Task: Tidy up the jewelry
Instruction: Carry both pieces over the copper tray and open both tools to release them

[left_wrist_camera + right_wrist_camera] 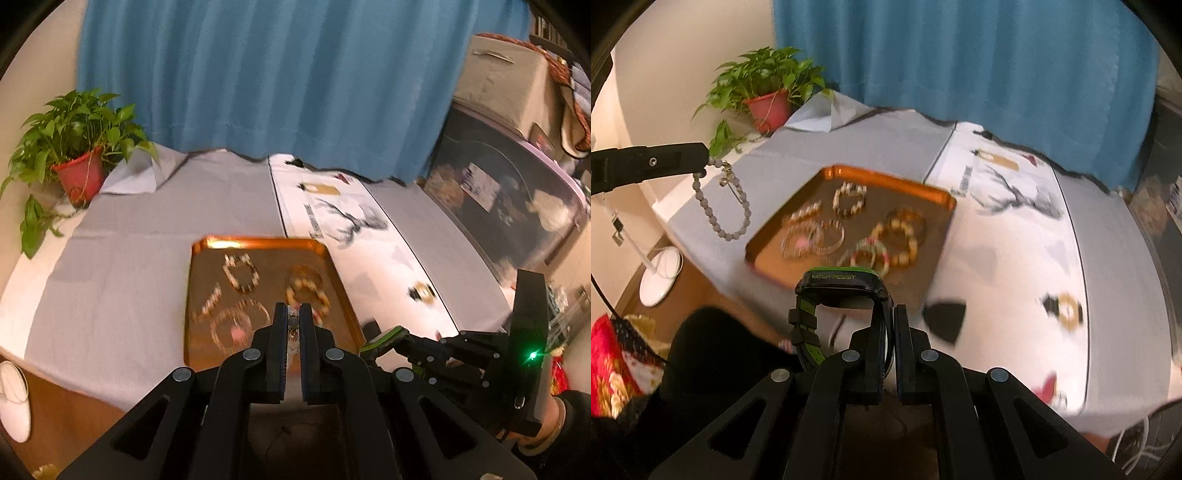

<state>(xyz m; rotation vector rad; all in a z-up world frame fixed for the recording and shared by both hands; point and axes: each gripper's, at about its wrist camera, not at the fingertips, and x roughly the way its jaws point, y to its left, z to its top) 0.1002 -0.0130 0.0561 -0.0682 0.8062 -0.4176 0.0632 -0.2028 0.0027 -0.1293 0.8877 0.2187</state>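
Left claw (294,314) clamped on a grey beaded bracelet with a small gold charm (721,199), dangling off the near-left side of the tray. Right claw (891,314) pinched on the strap of a black-and-green plastic wristwatch (846,288), hovering just short of the tray's near edge. Beyond both, a shallow orange metal tray (886,176) on the grey-clothed tabletop (147,236), already loaded with several beaded bracelets (899,236). Apparently well along: two pieces in the air, not yet set down. Out on the white runner, one gold ring-shaped piece (1069,312), blurred and possibly print, perhaps left to collect.
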